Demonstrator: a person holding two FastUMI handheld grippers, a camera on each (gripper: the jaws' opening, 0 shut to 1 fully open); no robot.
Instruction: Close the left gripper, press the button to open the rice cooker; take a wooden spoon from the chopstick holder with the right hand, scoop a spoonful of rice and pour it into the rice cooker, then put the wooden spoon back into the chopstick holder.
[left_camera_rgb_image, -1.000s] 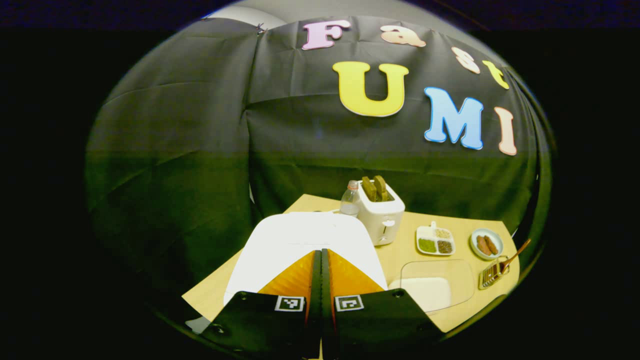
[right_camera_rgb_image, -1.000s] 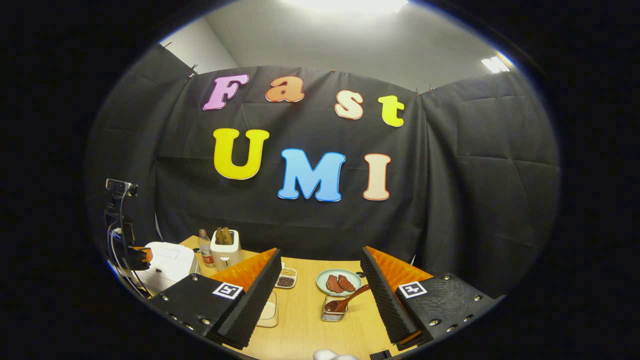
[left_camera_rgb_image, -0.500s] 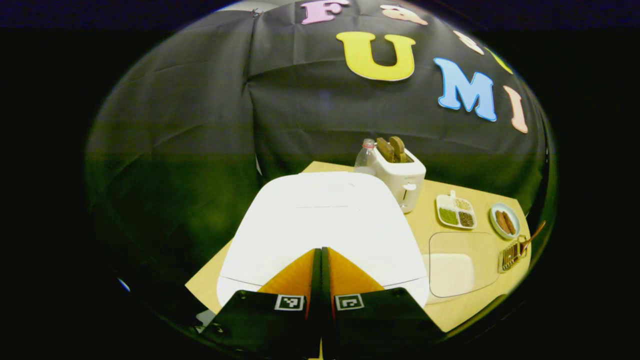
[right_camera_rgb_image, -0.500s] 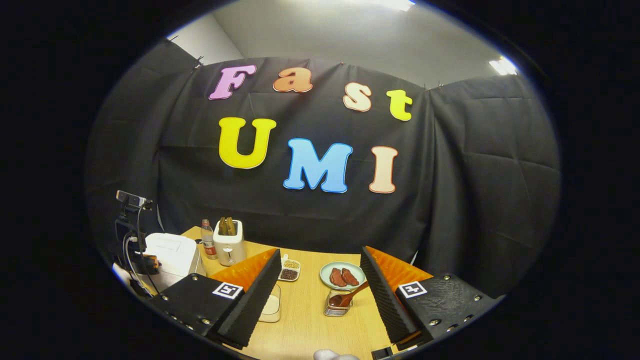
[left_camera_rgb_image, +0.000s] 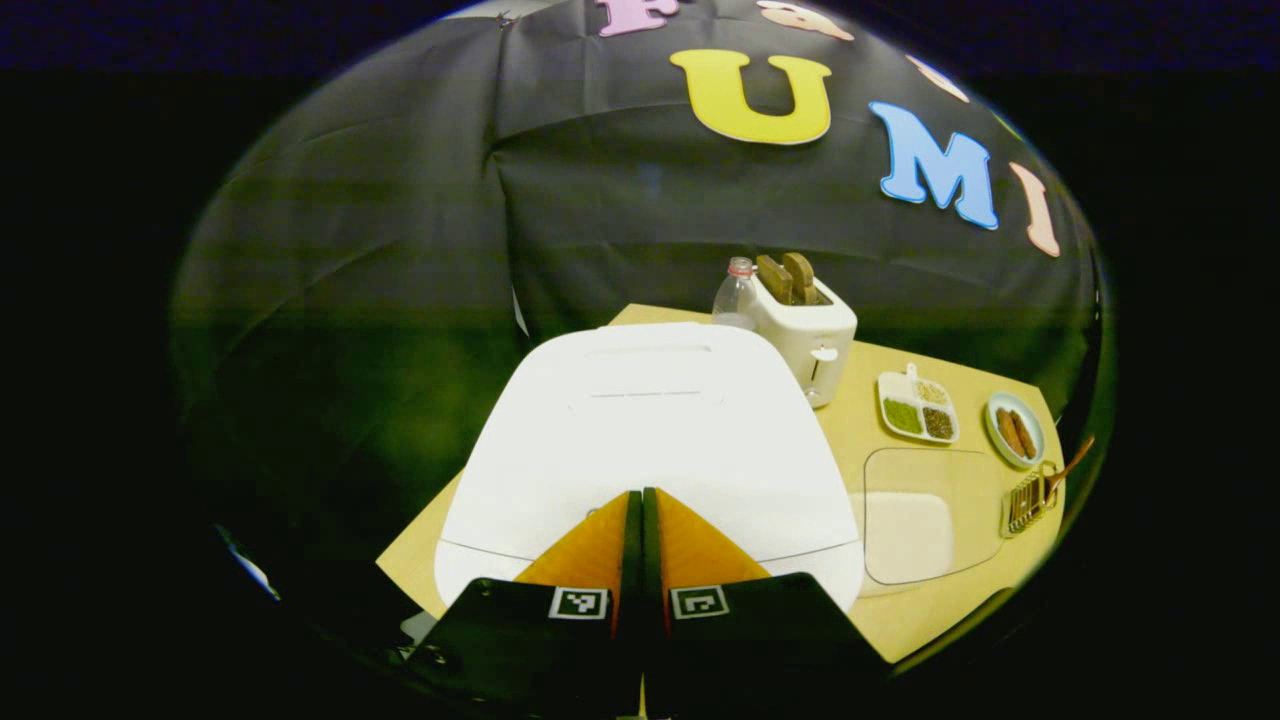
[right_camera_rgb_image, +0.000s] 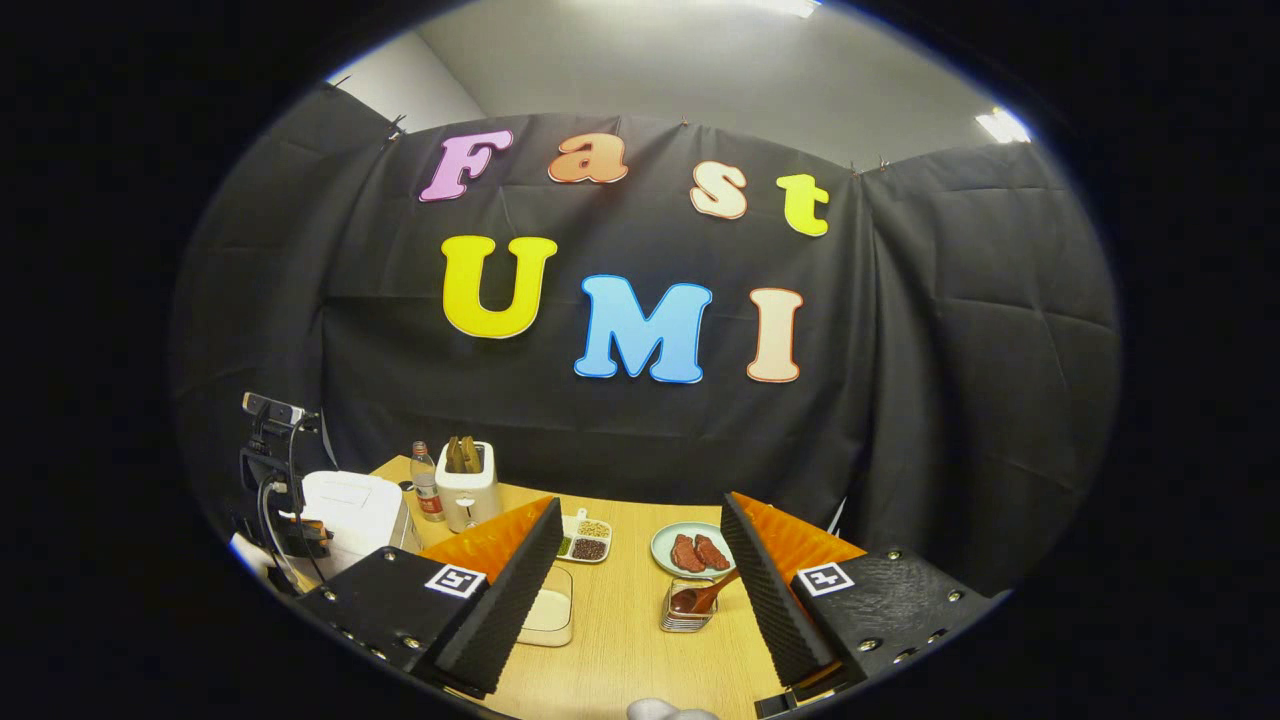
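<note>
The white rice cooker (left_camera_rgb_image: 650, 430) stands with its lid down. My left gripper (left_camera_rgb_image: 640, 497) is shut with nothing in it, its tips over the front of the lid. In the right gripper view the rice cooker (right_camera_rgb_image: 350, 505) is at the far left, with the left gripper (right_camera_rgb_image: 305, 532) at its front. My right gripper (right_camera_rgb_image: 640, 502) is open and empty, above the table. The wooden spoon (right_camera_rgb_image: 705, 595) leans in the chopstick holder (right_camera_rgb_image: 683, 615) between its fingers, farther off. A clear box of rice (right_camera_rgb_image: 552, 610) lies left of the holder. The rice box (left_camera_rgb_image: 915, 520) also lies right of the cooker.
A white toaster (left_camera_rgb_image: 810, 330) and a bottle (left_camera_rgb_image: 735, 292) stand behind the cooker. A divided dish of grains (left_camera_rgb_image: 918, 408) and a plate of sausages (left_camera_rgb_image: 1015, 430) sit toward the back right. The wooden table (right_camera_rgb_image: 620, 640) ends near the black wall.
The left gripper has come down and closer to the cooker lid, which now looms larger. The right gripper has stayed open and shifted only slightly.
</note>
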